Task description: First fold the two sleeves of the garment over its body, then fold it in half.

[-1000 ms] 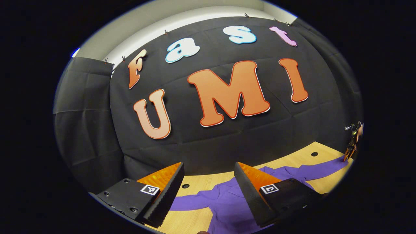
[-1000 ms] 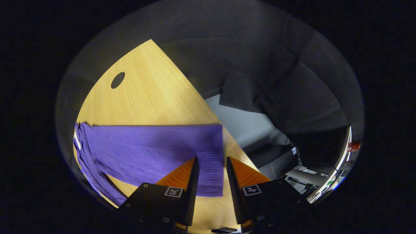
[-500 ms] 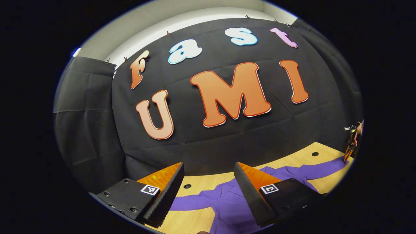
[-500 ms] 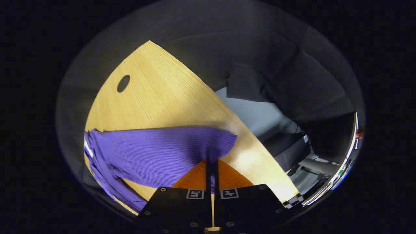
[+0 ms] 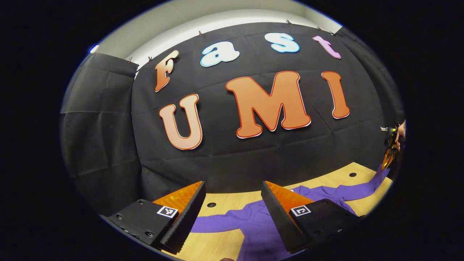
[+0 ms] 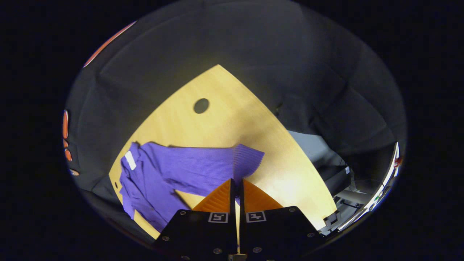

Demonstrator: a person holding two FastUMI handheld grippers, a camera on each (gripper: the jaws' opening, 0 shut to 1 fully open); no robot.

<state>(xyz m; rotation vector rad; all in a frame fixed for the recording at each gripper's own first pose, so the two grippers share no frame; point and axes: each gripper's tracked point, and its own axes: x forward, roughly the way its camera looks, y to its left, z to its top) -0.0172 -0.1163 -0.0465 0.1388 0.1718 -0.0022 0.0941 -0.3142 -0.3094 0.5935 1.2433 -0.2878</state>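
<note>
A purple long-sleeved garment (image 5: 253, 221) lies spread on the wooden table (image 5: 224, 199). My left gripper (image 5: 233, 188) hovers open above its body, with nothing between the fingers. In the right gripper view my right gripper (image 6: 236, 181) is shut on the cuff end of one purple sleeve (image 6: 203, 168), lifted off the table (image 6: 217, 123). The rest of the garment (image 6: 145, 188) trails to the lower left, with a white label at its neck. In the left gripper view the right gripper (image 5: 388, 157) and a hand show at the far right, holding the sleeve end (image 5: 377, 177) up.
A round hole (image 6: 201, 105) is cut in the tabletop beyond the sleeve, and further holes (image 5: 211, 204) sit near the back edge. Black cloth walls close the booth behind and to the side. Past the table's right edge lies a grey floor with equipment (image 6: 337, 177).
My right gripper closed on the sleeve cuff, then rose and swung left with it, lifting the sleeve off the table. The left gripper stayed open and drifted only slightly.
</note>
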